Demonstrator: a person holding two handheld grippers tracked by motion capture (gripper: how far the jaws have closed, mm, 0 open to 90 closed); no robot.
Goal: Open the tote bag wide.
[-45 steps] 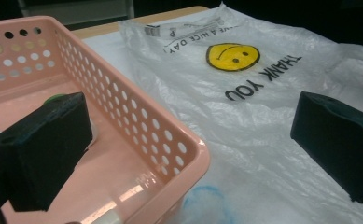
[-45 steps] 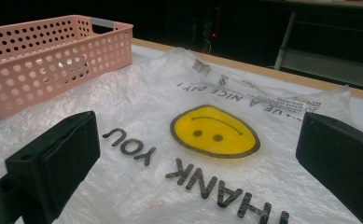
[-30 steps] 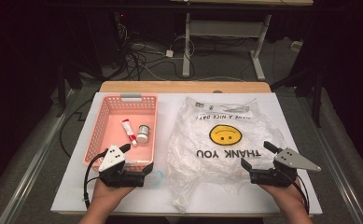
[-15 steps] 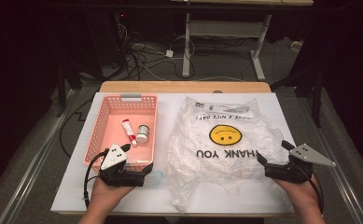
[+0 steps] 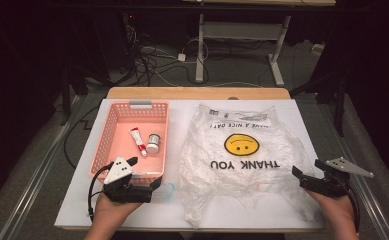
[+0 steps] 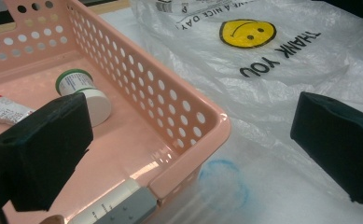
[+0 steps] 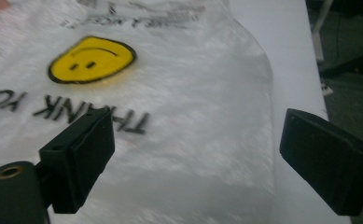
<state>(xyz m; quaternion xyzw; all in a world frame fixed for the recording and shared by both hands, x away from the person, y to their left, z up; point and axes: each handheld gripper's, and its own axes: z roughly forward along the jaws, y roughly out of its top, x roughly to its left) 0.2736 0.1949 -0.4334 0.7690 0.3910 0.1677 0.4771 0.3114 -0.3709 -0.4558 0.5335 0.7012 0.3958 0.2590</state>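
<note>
1. High view shows the plastic bag (image 5: 242, 165) lying flat on the white table (image 5: 302, 115), just beside the pink basket (image 5: 113, 125), which holds a tube (image 5: 137, 141) and a small jar (image 5: 153, 143).
2. The right gripper (image 5: 298, 174) is at the bag's right edge; its jaws are wide but have just been closing a little, with only the bag below them and nothing pinched.
3. The left gripper (image 5: 156, 184) waits open at the basket's near corner.
4. I think the right should catch one thin layer at the edge, so the bag can open.
</note>
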